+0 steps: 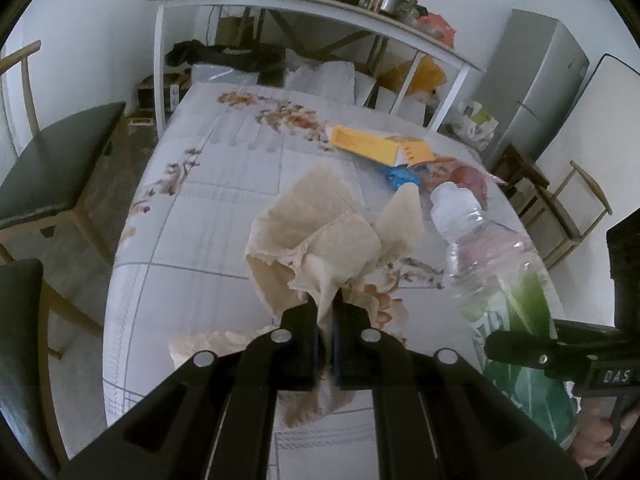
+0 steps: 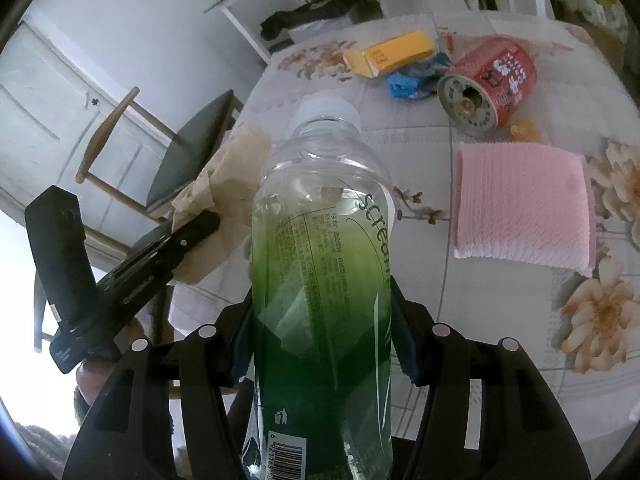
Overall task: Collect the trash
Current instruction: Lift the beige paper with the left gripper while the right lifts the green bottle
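The near-left expanse of the table (image 1: 192, 208) is bare cloth, open for passage. The crumpled paper (image 1: 320, 240), clamped in the left gripper (image 1: 325, 308), blocks the centre. The bottle (image 2: 324, 248) in the right gripper (image 2: 322, 320) occupies the near right. Far right is crowded: yellow box (image 2: 390, 54), blue wrapper (image 2: 412, 80), red can (image 2: 490, 80), pink cloth (image 2: 524, 208). A chair (image 1: 52, 160) flanks the table's left edge.

I see a table covered by a pale floral-print cloth (image 1: 192, 216). A folded pink ribbed cloth (image 2: 522, 208) lies flat on it. Two dark-seated wooden chairs (image 1: 56, 164) stand beside the table. Behind it, a white shelf table (image 1: 304, 6) holds metal pots, and a grey fridge (image 1: 532, 80) stands by the wall.
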{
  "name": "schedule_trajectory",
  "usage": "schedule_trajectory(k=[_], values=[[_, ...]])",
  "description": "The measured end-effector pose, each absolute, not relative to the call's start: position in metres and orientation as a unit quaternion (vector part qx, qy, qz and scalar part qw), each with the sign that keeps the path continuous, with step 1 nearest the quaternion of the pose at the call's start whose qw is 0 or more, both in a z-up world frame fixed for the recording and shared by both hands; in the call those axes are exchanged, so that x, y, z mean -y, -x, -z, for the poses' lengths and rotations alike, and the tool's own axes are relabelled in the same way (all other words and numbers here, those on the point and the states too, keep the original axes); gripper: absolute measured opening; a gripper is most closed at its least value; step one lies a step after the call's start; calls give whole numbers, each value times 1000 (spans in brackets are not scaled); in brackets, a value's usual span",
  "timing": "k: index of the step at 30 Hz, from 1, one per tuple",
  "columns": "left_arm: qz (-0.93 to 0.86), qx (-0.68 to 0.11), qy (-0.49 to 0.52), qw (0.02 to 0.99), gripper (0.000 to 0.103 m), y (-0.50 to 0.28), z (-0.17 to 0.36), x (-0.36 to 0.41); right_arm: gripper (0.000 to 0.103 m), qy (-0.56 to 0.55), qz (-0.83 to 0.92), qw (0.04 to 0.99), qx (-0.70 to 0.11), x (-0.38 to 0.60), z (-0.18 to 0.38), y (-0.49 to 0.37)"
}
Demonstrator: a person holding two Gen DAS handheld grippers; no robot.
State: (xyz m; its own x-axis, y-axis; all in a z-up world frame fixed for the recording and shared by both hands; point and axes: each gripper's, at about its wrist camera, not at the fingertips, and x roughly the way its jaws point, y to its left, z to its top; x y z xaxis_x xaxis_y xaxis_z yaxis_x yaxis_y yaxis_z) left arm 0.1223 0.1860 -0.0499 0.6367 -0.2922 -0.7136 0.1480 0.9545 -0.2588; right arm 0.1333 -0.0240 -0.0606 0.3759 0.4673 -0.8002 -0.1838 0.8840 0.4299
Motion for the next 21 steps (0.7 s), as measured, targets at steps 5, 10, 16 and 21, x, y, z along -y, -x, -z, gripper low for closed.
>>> schedule_trajectory(k=[5, 10, 16, 21], values=[[135, -390, 86, 907, 4, -116, 35, -178, 54, -139, -202, 826, -508, 30, 48, -127], [144, -374, 87, 912, 4, -113, 22, -169, 54, -142, -203, 832, -497, 38, 40, -119], [161, -353, 87, 917, 4, -109, 6, -158, 54, -147, -197, 838, -487, 45, 30, -115], [177, -338, 82, 921, 4, -108, -7, -147, 54, -153, -188, 845, -477, 56, 23, -112]])
